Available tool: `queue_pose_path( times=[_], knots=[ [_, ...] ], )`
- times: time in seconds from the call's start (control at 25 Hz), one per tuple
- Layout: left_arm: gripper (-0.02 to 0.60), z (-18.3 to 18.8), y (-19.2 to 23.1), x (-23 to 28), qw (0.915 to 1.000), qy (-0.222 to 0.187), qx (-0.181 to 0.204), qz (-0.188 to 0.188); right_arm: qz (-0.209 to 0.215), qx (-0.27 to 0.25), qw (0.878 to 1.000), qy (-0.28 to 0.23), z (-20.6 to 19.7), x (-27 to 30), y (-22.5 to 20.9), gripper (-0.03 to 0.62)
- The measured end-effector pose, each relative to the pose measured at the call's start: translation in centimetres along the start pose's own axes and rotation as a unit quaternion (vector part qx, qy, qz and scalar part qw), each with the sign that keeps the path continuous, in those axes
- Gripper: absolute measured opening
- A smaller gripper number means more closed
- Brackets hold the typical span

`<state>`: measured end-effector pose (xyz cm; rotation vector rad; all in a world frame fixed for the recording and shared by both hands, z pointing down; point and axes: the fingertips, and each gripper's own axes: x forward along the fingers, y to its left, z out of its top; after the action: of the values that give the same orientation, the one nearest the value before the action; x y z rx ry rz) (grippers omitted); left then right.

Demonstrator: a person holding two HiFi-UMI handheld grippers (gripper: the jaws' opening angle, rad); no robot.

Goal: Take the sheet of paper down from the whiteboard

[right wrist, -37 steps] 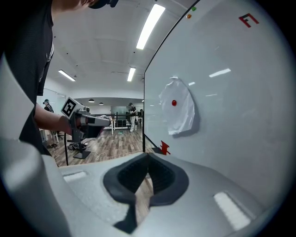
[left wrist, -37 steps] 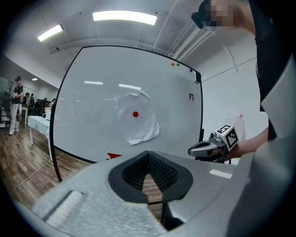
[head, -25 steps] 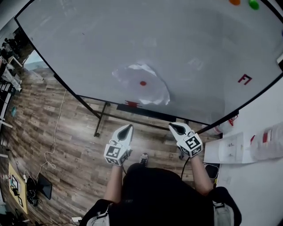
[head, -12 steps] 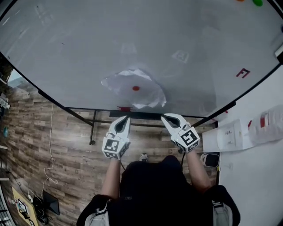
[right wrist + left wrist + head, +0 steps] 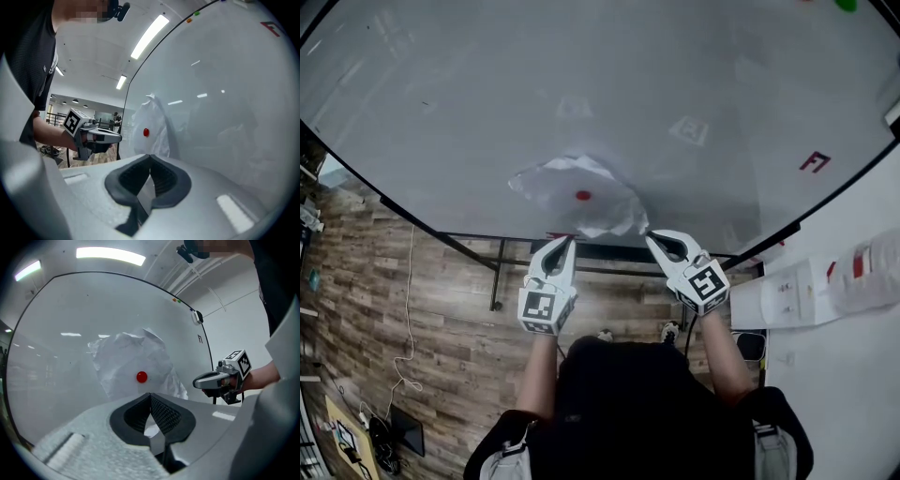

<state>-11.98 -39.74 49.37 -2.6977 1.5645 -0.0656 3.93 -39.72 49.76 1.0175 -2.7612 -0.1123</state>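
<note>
A crumpled white sheet of paper [image 5: 581, 202] hangs low on the whiteboard [image 5: 487, 112], pinned by a round red magnet [image 5: 583, 196]. My left gripper [image 5: 565, 243] is shut and empty, its tip just below the sheet's lower left part. The right gripper [image 5: 651, 236] is shut too, its tip close beside the sheet's lower right corner; whether it touches I cannot tell. In the left gripper view the paper [image 5: 131, 362] and magnet [image 5: 141, 377] lie straight ahead of the closed left gripper [image 5: 150, 395]. The right gripper view has the sheet [image 5: 152, 129] ahead of the right gripper [image 5: 149, 157].
The whiteboard stands on a black frame [image 5: 497, 272] over a wood floor [image 5: 412, 319] with a loose cable [image 5: 405, 309]. A green magnet [image 5: 841, 5] and a red mark [image 5: 816, 162] are on the board's right side. A white table [image 5: 862, 375] with a bottle [image 5: 862, 281] is at the right.
Both grippers rose and went forward, from below the board's lower edge up to the bottom of the sheet. Their jaws stayed shut. The paper still hangs under the magnet.
</note>
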Motion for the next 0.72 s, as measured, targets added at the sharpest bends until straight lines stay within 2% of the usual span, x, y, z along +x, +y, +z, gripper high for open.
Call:
queue_pose_path(
  times=[0.36, 0.52, 0.68, 0.72],
  knots=[
    [0.012, 0.8, 0.8, 1.4, 0.9996, -0.003, 0.001, 0.028, -0.026, 0.014, 0.999, 0.013, -1.0, 0.7, -2.6, 0.006],
    [0.012, 1.0, 0.9, 2.3, 0.9995, -0.003, 0.017, 0.026, -0.02, 0.018, 1.0, 0.016, -1.4, 1.3, -2.7, 0.043],
    [0.015, 1.3, 1.2, 2.7, 0.9986, -0.004, 0.034, 0.04, -0.013, 0.019, 1.0, 0.021, -1.6, 1.9, -2.6, 0.069],
    [0.035, 1.3, 1.4, 2.8, 0.9983, -0.004, 0.037, 0.045, -0.013, 0.02, 0.999, 0.022, -1.6, 2.0, -2.6, 0.074]
  ],
)
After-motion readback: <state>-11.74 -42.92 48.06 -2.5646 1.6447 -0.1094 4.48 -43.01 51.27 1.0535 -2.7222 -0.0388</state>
